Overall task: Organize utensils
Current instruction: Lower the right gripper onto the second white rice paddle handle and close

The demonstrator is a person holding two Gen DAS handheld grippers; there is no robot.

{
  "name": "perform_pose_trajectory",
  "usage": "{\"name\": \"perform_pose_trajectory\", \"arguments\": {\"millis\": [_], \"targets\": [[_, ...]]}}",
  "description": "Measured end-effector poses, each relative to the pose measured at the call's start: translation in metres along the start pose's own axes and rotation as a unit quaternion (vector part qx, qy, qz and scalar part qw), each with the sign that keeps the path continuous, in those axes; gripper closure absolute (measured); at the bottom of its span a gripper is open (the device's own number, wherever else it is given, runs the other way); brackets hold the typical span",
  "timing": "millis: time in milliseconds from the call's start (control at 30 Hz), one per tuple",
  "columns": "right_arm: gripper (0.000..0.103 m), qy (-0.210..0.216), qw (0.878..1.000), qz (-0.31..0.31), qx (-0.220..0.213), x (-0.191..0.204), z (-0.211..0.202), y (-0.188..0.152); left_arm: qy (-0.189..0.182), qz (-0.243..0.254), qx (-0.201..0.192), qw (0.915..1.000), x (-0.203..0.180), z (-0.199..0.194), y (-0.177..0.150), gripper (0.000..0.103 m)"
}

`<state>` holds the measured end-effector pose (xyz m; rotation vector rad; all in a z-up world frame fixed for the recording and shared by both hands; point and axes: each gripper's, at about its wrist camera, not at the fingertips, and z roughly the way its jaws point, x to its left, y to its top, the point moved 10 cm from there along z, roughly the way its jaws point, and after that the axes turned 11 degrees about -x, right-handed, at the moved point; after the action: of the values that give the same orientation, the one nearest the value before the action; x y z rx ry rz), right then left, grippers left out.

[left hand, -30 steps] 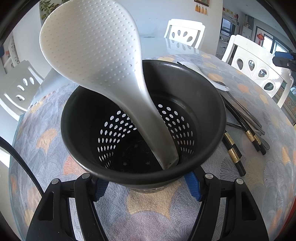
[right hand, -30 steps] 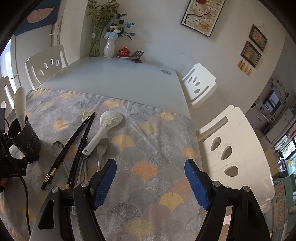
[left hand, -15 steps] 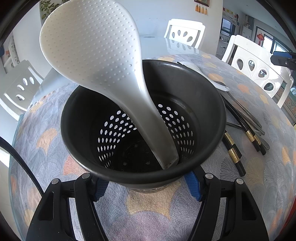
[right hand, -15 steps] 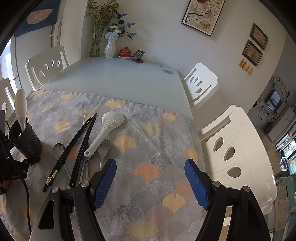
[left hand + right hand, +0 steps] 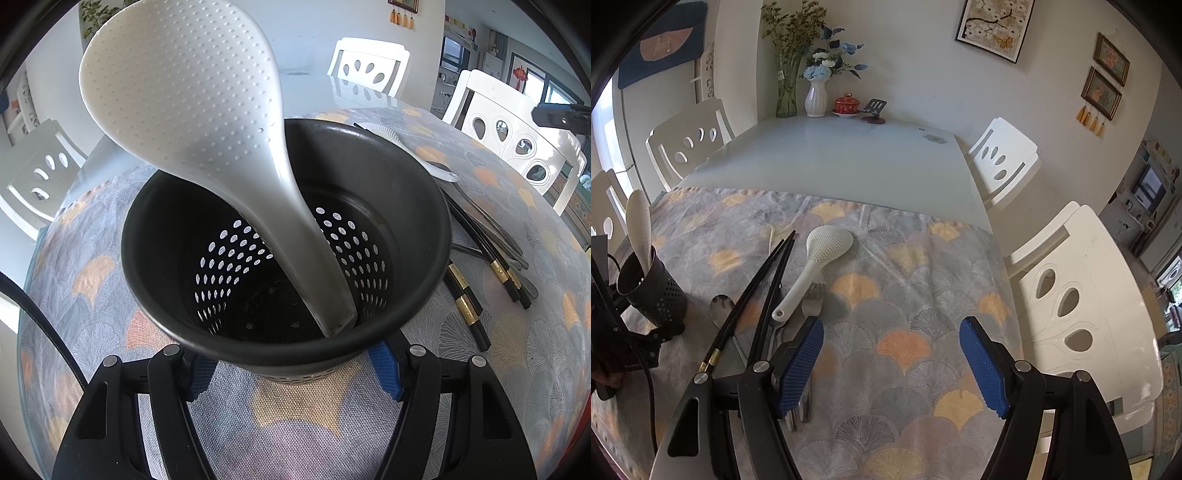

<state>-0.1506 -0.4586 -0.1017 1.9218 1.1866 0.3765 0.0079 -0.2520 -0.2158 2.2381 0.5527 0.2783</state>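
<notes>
My left gripper point(image 5: 291, 373) is shut on the base of a black perforated utensil holder point(image 5: 413, 236), which stands on the tablecloth. A white dimpled rice paddle point(image 5: 192, 107) stands in it, leaning on the far-left rim. My right gripper point(image 5: 892, 365) is open and empty above the cloth. Just left of it lie a second white rice paddle point(image 5: 816, 266), black chopsticks point(image 5: 764, 284), a fork point(image 5: 812, 299) and a spoon point(image 5: 721, 306). The holder point(image 5: 659, 291) also shows at the far left of the right wrist view.
A grey fan-patterned cloth point(image 5: 905, 295) covers the near half of a white table point(image 5: 849, 155). White chairs point(image 5: 1082, 306) stand around it. A vase of flowers point(image 5: 816, 96) and a red lidded cup point(image 5: 846, 105) sit at the far end.
My right gripper has moved a little left toward the utensils on the cloth. My left gripper and the holder have not moved.
</notes>
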Motion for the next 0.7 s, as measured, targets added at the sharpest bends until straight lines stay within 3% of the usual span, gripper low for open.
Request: {"name": "perform_pose_trajectory", "arguments": {"millis": [467,700], "targets": [[0.029,0.103,0.991,0.069,0.047,0.031,0.066,0.007,0.001,0.000,0.000,1.0000,0.000,0.000,0.000,0.034],[0.048,0.142,0.979,0.121,0.077,0.043,0.114,0.015,0.003,0.000,0.000,1.0000,0.000,0.001,0.000,0.034]]}}
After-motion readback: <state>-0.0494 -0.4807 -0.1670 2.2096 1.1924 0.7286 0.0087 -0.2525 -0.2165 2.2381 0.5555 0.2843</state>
